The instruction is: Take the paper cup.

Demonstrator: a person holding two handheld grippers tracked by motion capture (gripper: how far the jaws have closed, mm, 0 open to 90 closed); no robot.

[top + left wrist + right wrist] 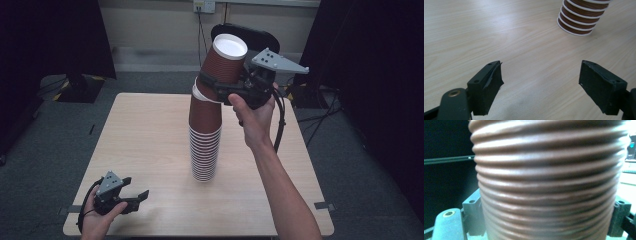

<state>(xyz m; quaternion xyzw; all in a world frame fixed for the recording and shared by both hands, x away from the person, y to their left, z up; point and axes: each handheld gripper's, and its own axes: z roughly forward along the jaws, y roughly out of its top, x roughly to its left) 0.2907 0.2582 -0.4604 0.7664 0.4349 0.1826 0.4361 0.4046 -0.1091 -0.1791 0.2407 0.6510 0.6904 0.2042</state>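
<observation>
While the right gripper [220,90] clamps the top cup [225,62], tilted above the cup stack [205,145], apparently to peel it free, the left gripper [131,196] rests spread and empty on the table [150,130], stack ahead of it

You have a pale wooden table [150,135] on grey carpet [45,145]. Beyond its far edge a black chair back [262,37] stands against the beige wall [150,22], under a wall socket [204,6]. Dark curtains [50,35] hang far left and right, and cables [320,117] lie on the floor at right.
</observation>
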